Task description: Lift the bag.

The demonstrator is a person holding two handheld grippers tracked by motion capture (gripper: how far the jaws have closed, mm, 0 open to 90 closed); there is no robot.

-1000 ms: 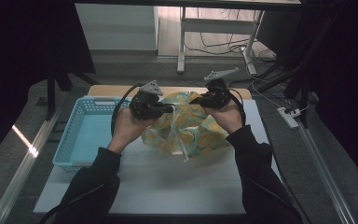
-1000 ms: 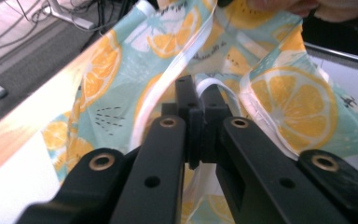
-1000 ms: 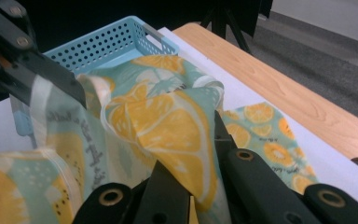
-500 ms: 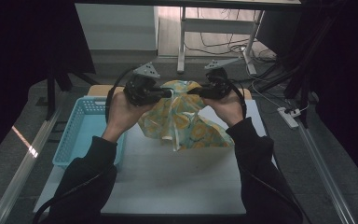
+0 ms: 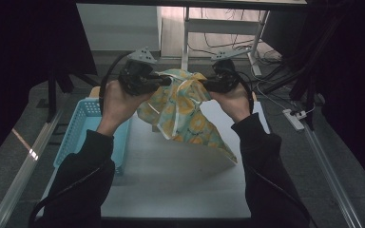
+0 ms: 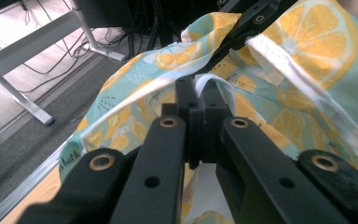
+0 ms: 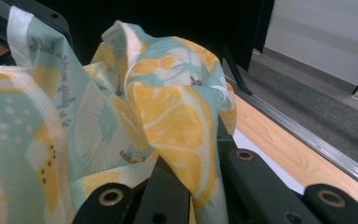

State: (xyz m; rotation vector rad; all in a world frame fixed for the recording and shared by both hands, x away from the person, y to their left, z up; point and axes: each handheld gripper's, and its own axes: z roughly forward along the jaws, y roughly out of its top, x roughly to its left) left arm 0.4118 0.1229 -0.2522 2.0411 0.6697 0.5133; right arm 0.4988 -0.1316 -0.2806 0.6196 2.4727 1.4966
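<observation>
The lemon-print cloth [image 5: 185,111] hangs in the air above the white table [image 5: 171,180], held up by its top edge between both grippers. The left gripper [image 5: 164,81] has its jaws closed tight on the cloth's white hem (the left gripper view shows the hem pinched between the black jaws). The right gripper [image 5: 204,85] is likewise clamped on the cloth, with the fabric bunched over its jaws in the right gripper view. Both grippers point toward each other, near together, at the same height. The cloth's lower corner trails down to the right, close to the table surface. A light blue basket [image 5: 83,128] sits at the table's left edge, beside the left forearm.
</observation>
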